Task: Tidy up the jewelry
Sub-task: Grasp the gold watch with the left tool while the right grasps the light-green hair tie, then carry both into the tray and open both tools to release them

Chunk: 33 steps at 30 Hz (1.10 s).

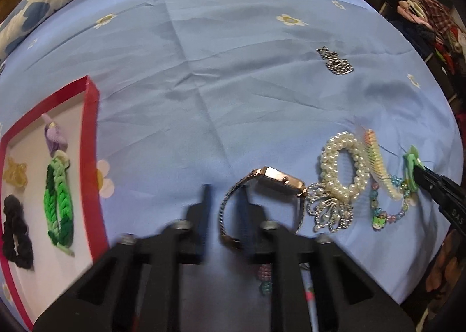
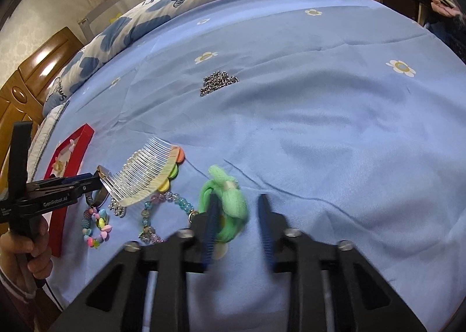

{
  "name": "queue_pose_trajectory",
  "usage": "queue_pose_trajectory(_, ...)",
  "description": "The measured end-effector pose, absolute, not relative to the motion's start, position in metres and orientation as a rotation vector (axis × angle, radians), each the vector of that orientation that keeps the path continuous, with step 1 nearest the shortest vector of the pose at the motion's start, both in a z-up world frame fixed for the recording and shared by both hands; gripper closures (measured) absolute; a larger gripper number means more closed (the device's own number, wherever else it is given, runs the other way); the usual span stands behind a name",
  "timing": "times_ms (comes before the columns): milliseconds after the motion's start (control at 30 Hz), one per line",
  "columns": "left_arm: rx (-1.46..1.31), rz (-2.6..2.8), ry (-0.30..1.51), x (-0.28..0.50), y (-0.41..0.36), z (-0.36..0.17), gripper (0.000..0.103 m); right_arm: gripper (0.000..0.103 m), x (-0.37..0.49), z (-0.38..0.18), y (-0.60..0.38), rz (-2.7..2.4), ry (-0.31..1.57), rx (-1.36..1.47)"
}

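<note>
The rose-gold square watch with a mesh strap (image 1: pixel 279 183) sits on the blue flowered bedsheet (image 1: pixel 233 70), touching the pearl bracelet (image 1: pixel 343 163). The left gripper (image 1: pixel 224 195) is clenched on its strap. Best to lift straight up, clear of the pearls, then cross to the red-rimmed tray (image 1: pixel 90 157). The right gripper (image 2: pixel 238 196) stands released about the green fabric hair tie (image 2: pixel 233 209) and should pinch squarely before lifting.

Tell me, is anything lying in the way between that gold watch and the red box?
Nothing visible does. Between the gold watch and the red box lies only bare blue bedsheet; the pearl bracelet sits on the watch's other side. The left tool is at the watch band.
</note>
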<state>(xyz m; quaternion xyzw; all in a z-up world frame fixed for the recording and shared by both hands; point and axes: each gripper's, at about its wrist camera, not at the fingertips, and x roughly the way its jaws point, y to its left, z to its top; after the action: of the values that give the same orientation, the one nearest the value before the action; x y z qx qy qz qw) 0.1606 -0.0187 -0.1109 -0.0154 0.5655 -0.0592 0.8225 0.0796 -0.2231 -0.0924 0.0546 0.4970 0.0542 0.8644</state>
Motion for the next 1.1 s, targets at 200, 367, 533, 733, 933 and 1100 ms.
queue_pose_trajectory(200, -0.057, -0.156, 1.188, 0.158, -0.018, -0.104, 0.102, 0.091, 0.077, -0.088, -0.223, 0.12, 1.028, 0.143)
queue_pose_trajectory(367, -0.13, -0.171, 1.156, 0.145, -0.006, -0.089, 0.102, 0.091, 0.07, -0.075, -0.22, 0.148, 1.007, 0.183)
queue_pose_trajectory(533, -0.213, -0.17, 1.12, 0.13, 0.014, -0.073, 0.102, 0.091, 0.066, -0.062, -0.205, 0.198, 0.991, 0.207)
queue_pose_trajectory(733, -0.287, -0.147, 1.07, 0.108, 0.042, -0.055, 0.102, 0.091, 0.065, -0.052, -0.173, 0.269, 0.987, 0.207)
queue_pose_trajectory(933, -0.317, -0.103, 1.046, 0.087, 0.068, -0.047, 0.102, 0.091, 0.064, -0.049, -0.137, 0.35, 0.998, 0.179)
queue_pose_trajectory(1100, -0.352, -0.06, 1.026, 0.07, 0.092, -0.043, 0.102, 0.091, 0.063, -0.049, -0.108, 0.409, 1.006, 0.159)
